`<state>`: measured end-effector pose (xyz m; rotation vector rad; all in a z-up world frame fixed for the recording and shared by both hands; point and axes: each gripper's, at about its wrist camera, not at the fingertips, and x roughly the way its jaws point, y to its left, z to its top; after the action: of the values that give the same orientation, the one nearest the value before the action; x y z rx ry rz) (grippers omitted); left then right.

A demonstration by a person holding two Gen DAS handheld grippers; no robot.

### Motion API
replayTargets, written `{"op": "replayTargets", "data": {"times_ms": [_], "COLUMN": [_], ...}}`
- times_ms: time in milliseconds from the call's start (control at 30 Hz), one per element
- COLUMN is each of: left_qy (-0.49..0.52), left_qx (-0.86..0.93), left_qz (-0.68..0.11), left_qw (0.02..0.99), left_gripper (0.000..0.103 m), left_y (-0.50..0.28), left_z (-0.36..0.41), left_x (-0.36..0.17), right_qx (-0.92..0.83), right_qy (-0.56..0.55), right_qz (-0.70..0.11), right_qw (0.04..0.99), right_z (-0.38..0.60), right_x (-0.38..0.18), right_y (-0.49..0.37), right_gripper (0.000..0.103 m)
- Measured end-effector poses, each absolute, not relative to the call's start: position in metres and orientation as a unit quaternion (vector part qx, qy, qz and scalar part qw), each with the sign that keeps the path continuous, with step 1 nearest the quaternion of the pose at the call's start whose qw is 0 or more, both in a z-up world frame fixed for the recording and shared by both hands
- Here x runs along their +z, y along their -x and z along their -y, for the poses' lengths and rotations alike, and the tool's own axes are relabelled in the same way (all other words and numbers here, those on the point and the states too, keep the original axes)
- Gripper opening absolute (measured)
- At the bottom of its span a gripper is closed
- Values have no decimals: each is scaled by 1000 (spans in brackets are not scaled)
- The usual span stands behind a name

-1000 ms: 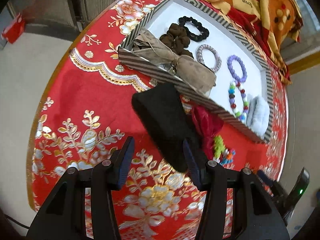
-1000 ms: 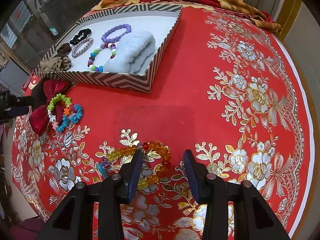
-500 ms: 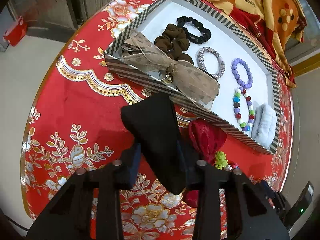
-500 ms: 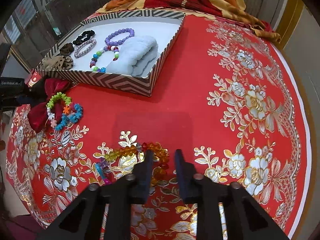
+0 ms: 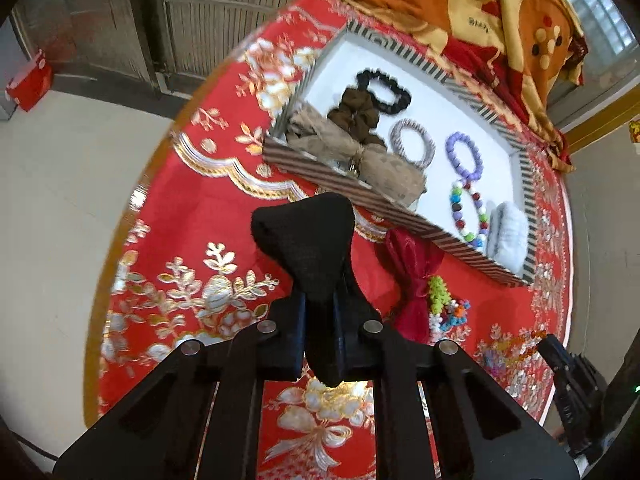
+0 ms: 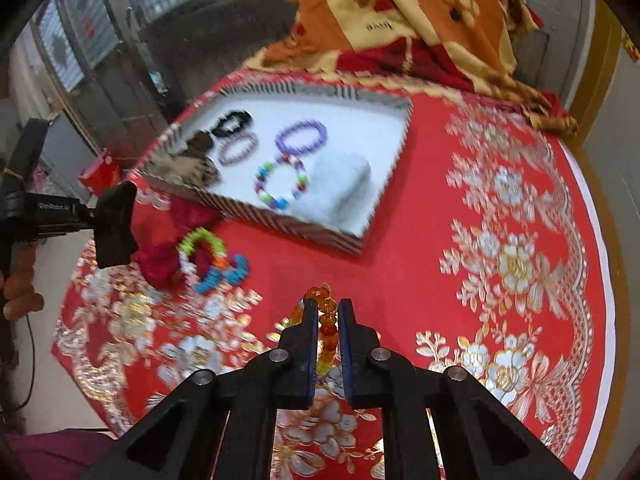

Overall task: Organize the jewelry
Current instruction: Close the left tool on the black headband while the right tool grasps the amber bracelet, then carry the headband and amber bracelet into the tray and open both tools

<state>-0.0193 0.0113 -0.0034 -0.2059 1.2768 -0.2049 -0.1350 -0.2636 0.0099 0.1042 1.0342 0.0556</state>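
Observation:
My left gripper (image 5: 320, 300) is closing its jaws on a black fabric bow (image 5: 308, 236); the pads pinch its lower part and it hangs above the red tablecloth. From the right wrist view the same bow (image 6: 114, 224) is seen at the far left. My right gripper (image 6: 325, 306) is shut on an amber bead bracelet (image 6: 320, 294), raised off the cloth. The striped tray (image 5: 320, 170) holds a tan bow (image 5: 360, 160), a brown scrunchie (image 5: 354, 110), a black scrunchie (image 5: 384, 90) and several bracelets. A red bow (image 5: 412, 272) and colourful bracelets (image 6: 208, 260) lie beside the tray.
A white fluffy band (image 6: 340, 188) fills the tray's near right corner. An orange blanket (image 6: 400, 20) is heaped at the round table's far side. A red box (image 5: 28, 80) sits on the floor. A hand (image 6: 18, 292) holds the left gripper's handle.
The left jaws closed on the black bow and lifted it off the cloth. The right jaws closed on the amber bracelet and rose with it.

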Motion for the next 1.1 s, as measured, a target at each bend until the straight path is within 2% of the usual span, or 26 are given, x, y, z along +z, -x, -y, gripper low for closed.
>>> {"op": "replayTargets", "data": {"times_ms": [600,1100], "left_qy": [18,-54], "left_qx": [-133,-173], "left_qz": [-534,-529], "left_qw": [834,829], "left_gripper": [10,10], "left_y": [-2,-49], "left_z": [29,97], "left_x": [60,47], "right_qx": [38,8], "right_qy": [-9,-17], "right_qz": [-449,-459], "right_qw": [893,888], "right_z": [257,275], "right_x": [72,63], "right_y": [86,3], "right_gripper": [9,9]}}
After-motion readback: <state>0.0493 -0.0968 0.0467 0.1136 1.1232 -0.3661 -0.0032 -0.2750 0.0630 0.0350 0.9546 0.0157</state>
